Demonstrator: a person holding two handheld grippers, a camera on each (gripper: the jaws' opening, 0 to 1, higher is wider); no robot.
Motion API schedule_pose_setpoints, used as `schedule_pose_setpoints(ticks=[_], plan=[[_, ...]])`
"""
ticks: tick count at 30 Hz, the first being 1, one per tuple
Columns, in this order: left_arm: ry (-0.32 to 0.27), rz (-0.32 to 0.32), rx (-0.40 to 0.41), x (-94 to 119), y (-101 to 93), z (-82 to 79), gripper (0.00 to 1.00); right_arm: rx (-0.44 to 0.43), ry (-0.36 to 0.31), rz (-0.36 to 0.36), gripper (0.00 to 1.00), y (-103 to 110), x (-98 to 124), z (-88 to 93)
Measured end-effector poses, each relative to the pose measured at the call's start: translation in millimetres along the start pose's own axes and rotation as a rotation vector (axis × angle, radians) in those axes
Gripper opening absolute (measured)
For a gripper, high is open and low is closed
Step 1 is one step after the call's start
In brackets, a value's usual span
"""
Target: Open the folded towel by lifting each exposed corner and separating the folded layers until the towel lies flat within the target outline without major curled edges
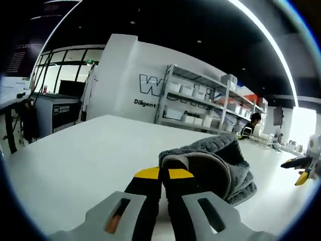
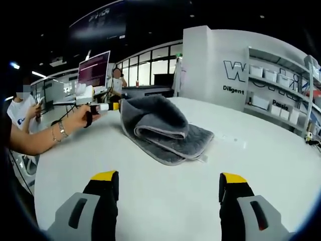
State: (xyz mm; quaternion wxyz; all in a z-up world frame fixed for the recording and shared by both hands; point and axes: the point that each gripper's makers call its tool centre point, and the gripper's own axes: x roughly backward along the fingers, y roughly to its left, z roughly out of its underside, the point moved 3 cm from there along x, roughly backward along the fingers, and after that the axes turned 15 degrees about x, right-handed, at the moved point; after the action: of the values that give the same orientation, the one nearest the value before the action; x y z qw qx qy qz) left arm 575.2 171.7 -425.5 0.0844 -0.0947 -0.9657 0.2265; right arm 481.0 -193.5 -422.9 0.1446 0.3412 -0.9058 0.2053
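Lying folded, towel (image 2: 163,129) runs toward left claw (image 2: 114,106).

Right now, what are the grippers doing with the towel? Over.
Left hand-held gripper shut on the towel edge. Right hand-held gripper open, short of it. Towel folded and bunched on the white table. Nothing in the way.

The left gripper view sits low over the white surface (image 1: 75,160), right against the grey towel (image 1: 220,160), facing across it to the shelving (image 1: 200,100) by the lettered wall; its jaws meet at the frame's bottom. The right gripper view looks from further back and higher — the towel (image 2: 165,130) lies mid-frame, well ahead of its spread jaws; both share the towel, the surface (image 2: 261,165) and that wall — the left gripper (image 2: 103,107) enters from the left.
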Motion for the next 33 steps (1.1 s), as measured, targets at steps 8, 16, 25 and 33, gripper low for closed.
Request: schedule_pose_setpoints(ticks=[8,16,25,33], plan=[[0.081,-0.049,-0.061,0.8,15.0,14.8,0.02,-0.001,0.016,-0.007,0.83,0.6,-3.3,3.9],[0.124,-0.089,-0.121,-2.1,23.7,23.5,0.03,0.005,0.032,-0.015,0.84,2.6,-5.7,6.7],[0.118,-0.072,-0.086,4.5,23.8,17.6,0.19,0.000,0.031,-0.009,0.84,0.6,-4.9,7.2],[0.077,-0.007,-0.076,20.1,6.5,1.2,0.30,0.004,0.039,-0.012,0.84,2.2,-5.6,7.7]])
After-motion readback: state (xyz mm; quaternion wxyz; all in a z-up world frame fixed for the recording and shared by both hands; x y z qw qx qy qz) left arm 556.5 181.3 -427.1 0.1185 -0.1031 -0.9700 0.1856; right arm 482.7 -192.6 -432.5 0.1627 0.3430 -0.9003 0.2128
